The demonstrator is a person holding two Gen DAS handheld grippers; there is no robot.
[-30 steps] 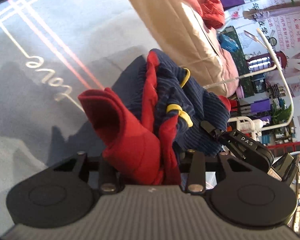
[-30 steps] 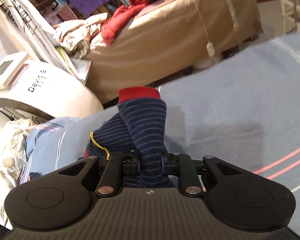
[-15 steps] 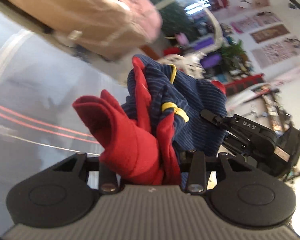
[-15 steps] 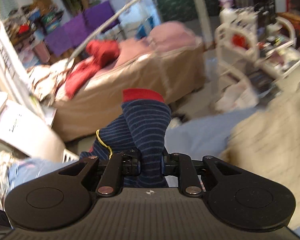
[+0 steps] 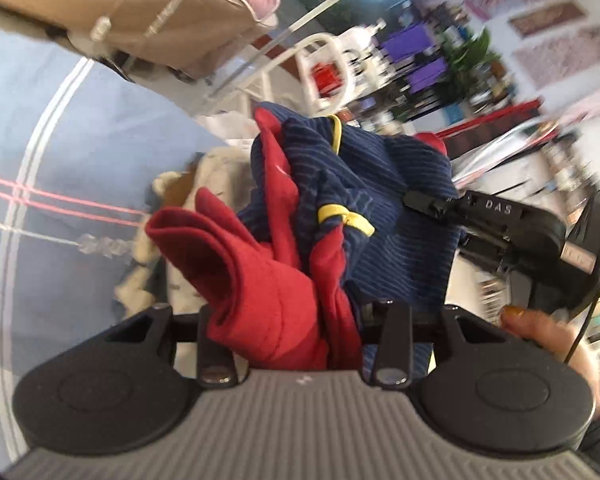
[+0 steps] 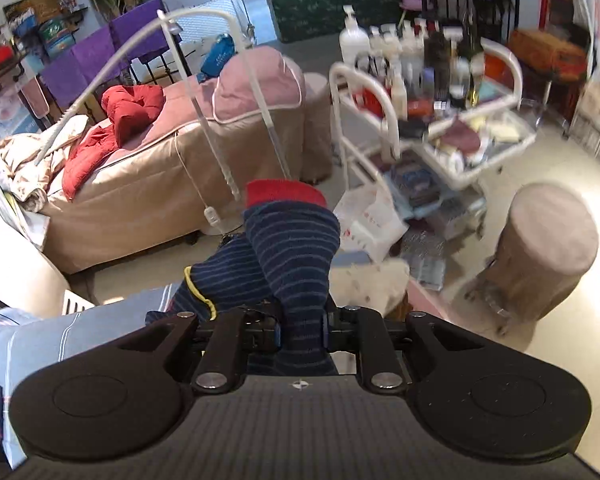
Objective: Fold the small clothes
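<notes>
Both grippers have swung off the blue sheet since a second ago, and the views now face the room rather than the bed top. Between the jaws of the left gripper (image 5: pixel 296 332) sits a bunched garment (image 5: pixel 340 216), red lining and navy stripes with yellow trim; the jaws are opening, though the cloth still fills the gap and the pads look pressed on it. Just right of it the right gripper (image 5: pixel 500 232) shows side-on, with a hand (image 5: pixel 540 332) below. From its own camera the right gripper (image 6: pixel 300 328) is clamped on a navy striped sleeve with a red cuff (image 6: pixel 286 194) that stands upright from the jaws. Below lies the blue sheet (image 5: pixel 100 128) with pink and white stripes. Farther out stand a tan massage bed (image 6: pixel 148 184), a white trolley (image 6: pixel 432 128) of bottles and a round stool (image 6: pixel 548 248).
</notes>
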